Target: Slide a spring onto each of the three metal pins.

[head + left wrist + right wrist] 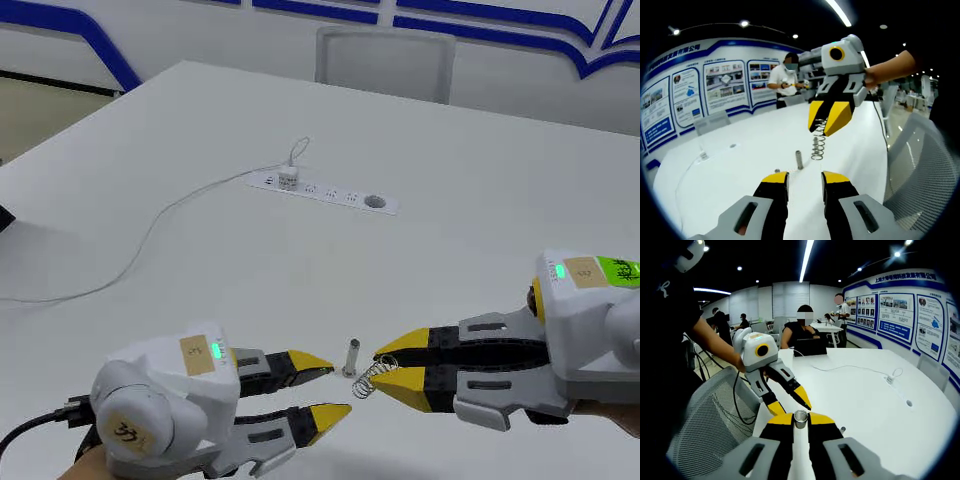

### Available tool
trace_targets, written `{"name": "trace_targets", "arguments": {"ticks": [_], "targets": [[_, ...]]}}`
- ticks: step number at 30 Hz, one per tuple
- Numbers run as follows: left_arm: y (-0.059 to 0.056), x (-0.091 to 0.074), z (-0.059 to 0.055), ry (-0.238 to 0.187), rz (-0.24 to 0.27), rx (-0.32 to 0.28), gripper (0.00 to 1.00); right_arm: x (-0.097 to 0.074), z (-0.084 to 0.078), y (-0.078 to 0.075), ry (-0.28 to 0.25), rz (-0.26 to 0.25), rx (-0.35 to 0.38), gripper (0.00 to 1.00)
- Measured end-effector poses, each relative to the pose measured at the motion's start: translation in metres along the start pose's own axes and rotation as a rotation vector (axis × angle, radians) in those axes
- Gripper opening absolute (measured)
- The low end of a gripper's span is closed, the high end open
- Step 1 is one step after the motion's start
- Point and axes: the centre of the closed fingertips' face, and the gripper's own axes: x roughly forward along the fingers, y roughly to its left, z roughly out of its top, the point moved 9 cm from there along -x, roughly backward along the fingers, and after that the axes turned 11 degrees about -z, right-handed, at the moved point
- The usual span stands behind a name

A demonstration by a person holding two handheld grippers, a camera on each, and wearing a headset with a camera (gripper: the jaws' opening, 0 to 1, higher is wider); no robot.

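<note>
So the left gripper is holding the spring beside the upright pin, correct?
Not quite: the right gripper is holding the spring beside the upright pin. The left gripper is open and empty. The right gripper view shows the spring's coil pinched between its own jaws.

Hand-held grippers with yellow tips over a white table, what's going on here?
A person at a white table holds a hand-held gripper in each hand. The right hand-held gripper is shut on a small spring and holds it close beside a metal pin that stands upright on the table. The spring is not yet on the pin. The left hand-held gripper is open, with nothing between its jaws, on the pin's other side.
</note>
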Motion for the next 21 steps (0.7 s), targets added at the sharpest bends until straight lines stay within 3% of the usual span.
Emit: {"name": "trace_targets", "arguments": {"ticks": [4, 14, 21], "targets": [[0.002, -0.008, -0.003, -0.041, 0.038, -0.047, 0.39, 0.001, 0.0, -0.004, 0.002, -0.019, 0.002, 0.11], [0.004, -0.015, -0.007, -0.102, 0.134, -0.093, 0.65, 0.003, -0.003, -0.018, 0.017, -0.071, 0.014, 0.11], [0.007, -0.019, -0.008, -0.121, 0.168, -0.107, 0.7, 0.005, -0.002, -0.036, 0.04, -0.118, 0.008, 0.11]]}}
